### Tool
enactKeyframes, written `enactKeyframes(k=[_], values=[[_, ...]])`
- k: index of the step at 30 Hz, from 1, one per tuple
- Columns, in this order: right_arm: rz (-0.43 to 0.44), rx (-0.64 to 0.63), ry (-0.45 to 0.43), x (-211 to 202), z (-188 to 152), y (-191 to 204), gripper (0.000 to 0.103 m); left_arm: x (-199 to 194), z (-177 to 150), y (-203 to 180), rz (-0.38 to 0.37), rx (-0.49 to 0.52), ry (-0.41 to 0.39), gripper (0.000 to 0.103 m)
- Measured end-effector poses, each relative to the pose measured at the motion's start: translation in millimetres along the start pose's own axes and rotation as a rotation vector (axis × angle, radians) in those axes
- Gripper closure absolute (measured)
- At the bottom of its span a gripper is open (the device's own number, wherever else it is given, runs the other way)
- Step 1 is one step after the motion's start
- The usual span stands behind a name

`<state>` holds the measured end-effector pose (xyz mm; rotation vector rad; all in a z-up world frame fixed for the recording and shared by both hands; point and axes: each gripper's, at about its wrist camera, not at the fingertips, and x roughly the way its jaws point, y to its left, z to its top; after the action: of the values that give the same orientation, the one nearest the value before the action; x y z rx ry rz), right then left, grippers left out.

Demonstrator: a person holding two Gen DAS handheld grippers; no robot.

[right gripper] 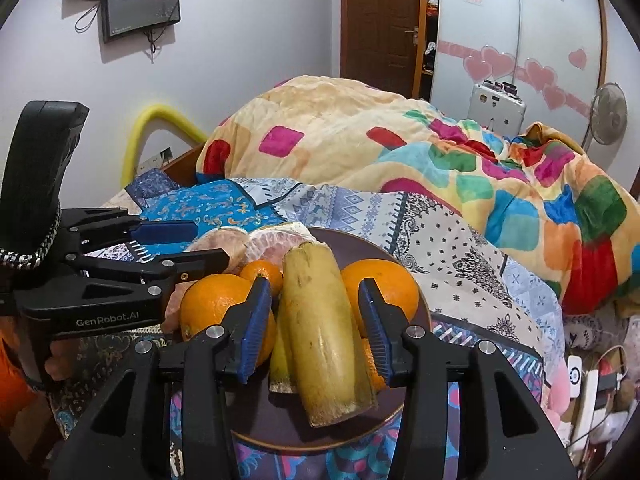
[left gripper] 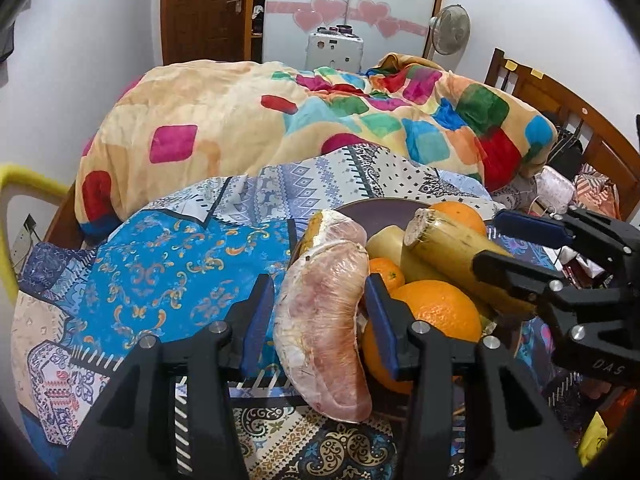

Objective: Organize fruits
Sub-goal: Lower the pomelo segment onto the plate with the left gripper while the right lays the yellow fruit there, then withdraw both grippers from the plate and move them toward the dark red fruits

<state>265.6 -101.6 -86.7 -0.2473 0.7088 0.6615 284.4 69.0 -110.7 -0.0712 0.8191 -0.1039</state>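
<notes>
A dark plate (right gripper: pixel 352 420) on the patterned bedsheet holds several fruits. A plastic-wrapped pomelo segment (left gripper: pixel 324 328) leans over the plate's left rim, and my left gripper (left gripper: pixel 318 316) straddles it, open, with a thin gap at the left pad. A thick yellow sugarcane piece (right gripper: pixel 320 340) lies on top of the pile. My right gripper (right gripper: pixel 316 324) stands open around it, pads clear on both sides. Oranges (right gripper: pixel 212 300) (right gripper: pixel 384 280) flank the cane, with a small tangerine (right gripper: pixel 262 270) behind. Each view shows the other gripper: the left gripper (right gripper: pixel 208 244) and the right gripper (left gripper: pixel 490 240).
A heaped colourful quilt (left gripper: pixel 280 120) covers the bed behind the plate. The wooden headboard (left gripper: pixel 580 120) curves along the right, with bags and cables below it. A yellow padded rail (left gripper: pixel 24 176) stands at the left. A fan (left gripper: pixel 450 26) and wardrobe stand at the back.
</notes>
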Motion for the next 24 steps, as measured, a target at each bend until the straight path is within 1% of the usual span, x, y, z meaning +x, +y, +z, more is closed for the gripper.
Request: enactKeyframes(k=[4, 7, 12, 13, 15, 16, 17, 19, 21, 24], values=[[-0.012, 0.004, -0.018, -11.4, -0.8, -1.0, 0.061, -11.5, -6.1, -5.8, 0.037, 0.031, -0.017, 0.056], [-0.023, 0.01, -0.035, -25.3, -2.8, -0.3, 0.061, -28.3, -11.4, -13.1, 0.063, 0.058, -0.043, 0.056], [-0.041, 0.021, -0.058, -52.7, -9.0, 3.3, 0.06, -65.2, -19.7, -22.1, 0.061, 0.062, -0.083, 0.054], [-0.046, 0.023, -0.064, -58.5, -11.0, 4.4, 0.06, -76.5, -22.4, -24.5, 0.063, 0.061, -0.097, 0.051], [-0.051, 0.033, -0.078, -71.9, -15.5, 6.8, 0.054, -91.0, -26.4, -27.9, 0.065, 0.06, -0.118, 0.045], [-0.052, 0.04, -0.085, -78.1, -18.0, 7.9, 0.052, -101.9, -30.0, -31.0, 0.068, 0.06, -0.132, 0.042], [-0.054, 0.048, -0.094, -84.7, -20.7, 9.0, 0.051, -107.3, -31.8, -33.6, 0.07, 0.062, -0.14, 0.04], [-0.054, 0.061, -0.104, -96.6, -25.9, 12.2, 0.051, -121.8, -39.9, -39.7, 0.074, 0.066, -0.155, 0.034], [-0.055, 0.073, -0.106, -107.5, -32.6, 15.2, 0.05, -131.9, -48.1, -44.0, 0.069, 0.062, -0.158, 0.032], [-0.067, 0.086, -0.119, -122.6, -44.5, 20.6, 0.046, -141.0, -60.8, -49.4, 0.055, 0.057, -0.152, 0.024]])
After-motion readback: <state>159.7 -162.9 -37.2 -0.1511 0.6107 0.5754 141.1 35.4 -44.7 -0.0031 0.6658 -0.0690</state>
